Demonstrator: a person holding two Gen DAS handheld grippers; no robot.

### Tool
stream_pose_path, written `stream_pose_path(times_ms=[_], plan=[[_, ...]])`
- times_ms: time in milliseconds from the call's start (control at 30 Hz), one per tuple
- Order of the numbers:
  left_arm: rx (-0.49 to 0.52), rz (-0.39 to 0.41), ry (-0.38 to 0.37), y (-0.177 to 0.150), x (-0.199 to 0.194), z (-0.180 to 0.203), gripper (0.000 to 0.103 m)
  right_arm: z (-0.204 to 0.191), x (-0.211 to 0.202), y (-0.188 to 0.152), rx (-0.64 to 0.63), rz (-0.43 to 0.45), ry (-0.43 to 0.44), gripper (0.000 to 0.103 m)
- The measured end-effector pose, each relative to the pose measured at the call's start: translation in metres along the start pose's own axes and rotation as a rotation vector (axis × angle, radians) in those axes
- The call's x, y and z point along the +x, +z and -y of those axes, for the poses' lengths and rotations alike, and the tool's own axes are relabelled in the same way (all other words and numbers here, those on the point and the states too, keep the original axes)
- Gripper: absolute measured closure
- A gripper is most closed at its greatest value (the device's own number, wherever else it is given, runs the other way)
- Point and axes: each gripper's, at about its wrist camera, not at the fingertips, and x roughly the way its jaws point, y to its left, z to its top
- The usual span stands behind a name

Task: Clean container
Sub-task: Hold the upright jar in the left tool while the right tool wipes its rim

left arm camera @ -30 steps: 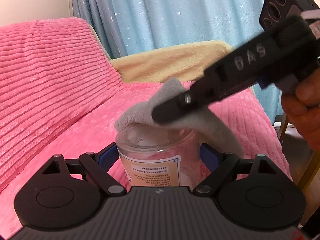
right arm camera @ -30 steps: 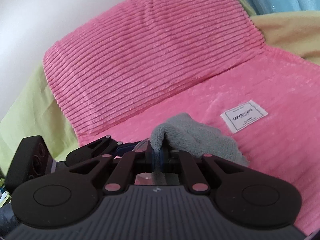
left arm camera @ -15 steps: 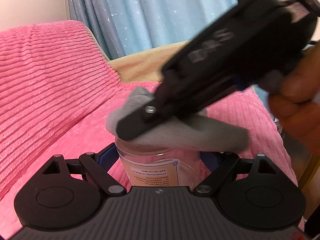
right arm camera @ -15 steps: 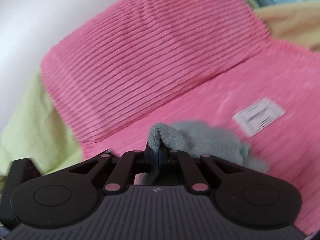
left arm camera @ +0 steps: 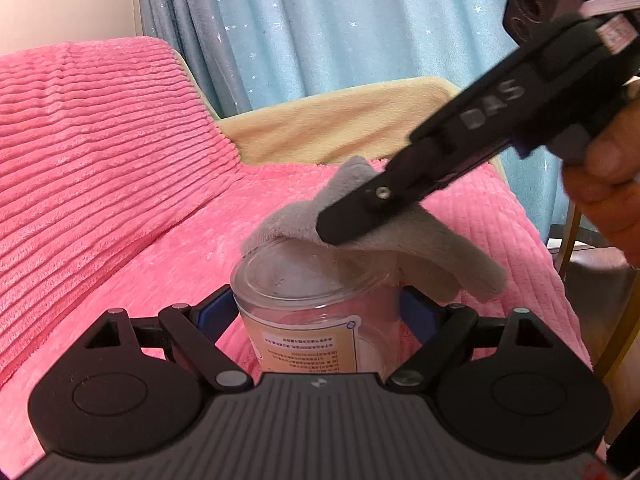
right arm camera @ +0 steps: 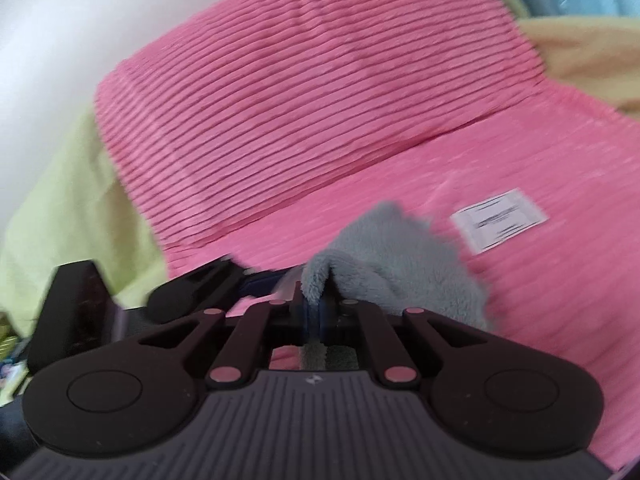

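Observation:
A clear plastic container (left arm camera: 316, 300) with a printed label stands upright, lid on, between my left gripper's blue pads. My left gripper (left arm camera: 318, 312) is shut on the container. My right gripper (right arm camera: 316, 316) is shut on a grey fleece cloth (right arm camera: 396, 264). In the left wrist view the right gripper (left arm camera: 340, 224) comes in from the upper right and presses the cloth (left arm camera: 420, 240) on the far right part of the container's lid. The near part of the lid is bare. The container is mostly hidden in the right wrist view.
A pink ribbed blanket (left arm camera: 120, 160) covers the sofa seat and backrest, with a white label (right arm camera: 500, 220) sewn on it. A beige cushion (left arm camera: 340, 124) and blue curtain (left arm camera: 340, 20) are behind. A green sheet (right arm camera: 72, 208) lies at the left. A chair frame (left arm camera: 568, 236) stands at the right.
The right gripper swept the cloth left across the lid half a second ago, then drew back to the right. The left gripper still holds the container in place.

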Motion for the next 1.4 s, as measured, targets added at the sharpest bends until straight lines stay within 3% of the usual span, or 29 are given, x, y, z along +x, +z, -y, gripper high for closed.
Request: stream_pose_path(times_ms=[167,333,500,600,833,1000,1067,1300,1400], plan=[[-0.004,-0.001,0.002,0.000,0.002,-0.002,0.016,-0.006,0.017,0.002,0.013,0.030,0.002,0.101],[-0.004,0.002,0.004,0.000,0.002,-0.003,0.016,-0.002,0.027,0.010,-0.003,0.098,-0.115,0.101],[-0.009,0.002,0.004,0.000,0.002,-0.001,0.016,0.003,0.015,0.011,-0.025,0.088,-0.177,0.101],[-0.019,-0.007,0.036,0.008,0.004,0.021,0.016,0.005,0.004,0.009,-0.031,0.058,-0.175,0.101],[-0.029,-0.016,0.025,0.008,0.004,0.021,0.016,-0.003,-0.002,0.002,-0.023,0.004,-0.051,0.100],[-0.036,-0.016,0.026,0.008,0.003,0.021,0.016,-0.009,0.011,0.004,-0.018,0.017,-0.030,0.100],[-0.020,-0.007,-0.019,0.000,0.002,-0.008,0.017,-0.008,0.018,0.006,-0.014,0.035,-0.042,0.101],[-0.022,-0.005,-0.017,0.001,0.002,-0.007,0.017,-0.003,0.017,0.011,-0.042,0.074,-0.179,0.101],[-0.018,-0.004,-0.018,0.000,0.003,-0.006,0.017,0.001,0.005,0.010,-0.032,0.053,-0.181,0.101]])
